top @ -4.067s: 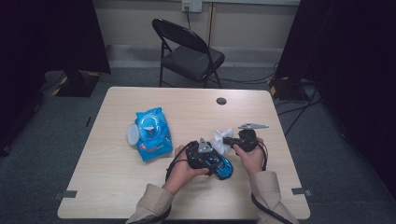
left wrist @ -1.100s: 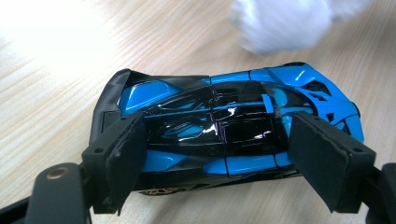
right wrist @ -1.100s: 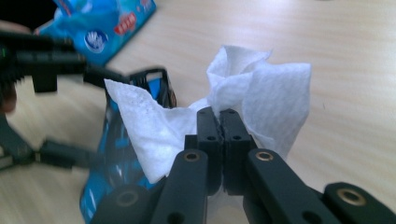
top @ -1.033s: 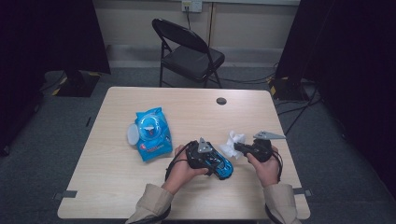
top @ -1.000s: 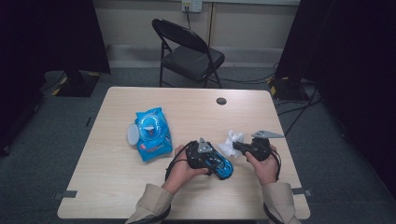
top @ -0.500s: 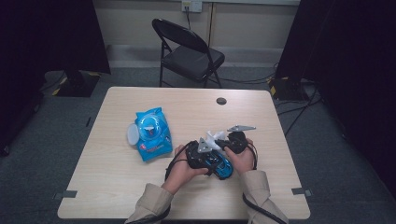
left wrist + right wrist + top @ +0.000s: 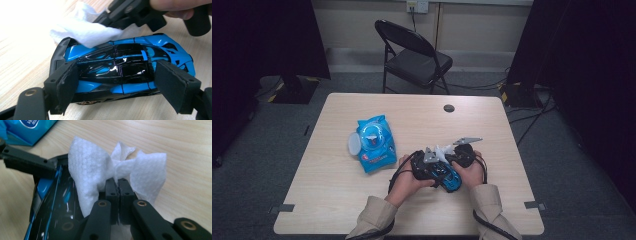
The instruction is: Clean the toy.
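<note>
I'm wiping the car (image 7: pixel 125 72), clamped in my left gripper (image 7: pixel 117 87), with the wipe (image 7: pixel 100 170) pinched in my right gripper (image 7: pixel 117 183); next, drag it along the roof.

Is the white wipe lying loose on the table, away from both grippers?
No: in the right gripper view the right gripper is shut on the wipe, holding it against the blue toy car.

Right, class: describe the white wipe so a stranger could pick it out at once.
Start at the wooden table and find the blue and black toy car near its front edge, clamped across its body by the left gripper. The wipe touches one end of that car, pinched in the right gripper. It is crumpled, white and soft among hard, dark things.
</note>
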A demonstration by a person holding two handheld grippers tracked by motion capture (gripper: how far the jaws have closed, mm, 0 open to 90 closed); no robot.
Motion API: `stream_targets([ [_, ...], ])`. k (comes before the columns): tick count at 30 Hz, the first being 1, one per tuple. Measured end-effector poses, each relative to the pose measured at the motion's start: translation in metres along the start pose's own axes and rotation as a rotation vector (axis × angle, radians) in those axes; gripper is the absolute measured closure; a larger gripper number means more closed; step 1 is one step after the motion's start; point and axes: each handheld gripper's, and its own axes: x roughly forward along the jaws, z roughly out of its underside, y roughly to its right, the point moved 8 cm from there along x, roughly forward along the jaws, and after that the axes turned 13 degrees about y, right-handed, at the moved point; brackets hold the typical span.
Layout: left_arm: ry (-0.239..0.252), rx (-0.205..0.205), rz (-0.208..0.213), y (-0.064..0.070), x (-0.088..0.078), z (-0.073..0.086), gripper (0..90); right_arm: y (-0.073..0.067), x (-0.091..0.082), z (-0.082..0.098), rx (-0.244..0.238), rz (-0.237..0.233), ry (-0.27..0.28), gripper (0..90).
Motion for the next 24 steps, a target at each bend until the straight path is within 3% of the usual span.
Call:
stream_targets([
  [9,-0.006,-0.002,-0.004,0.000,0.000,0.000,19.4,0.003,-0.021,0.012,-0.012,-0.034,-0.002,88.5],
  [24,-0.005,-0.001,-0.005,0.002,0.000,0.000,19.4,0.009,-0.054,0.031,-0.007,-0.046,0.030,88.5],
])
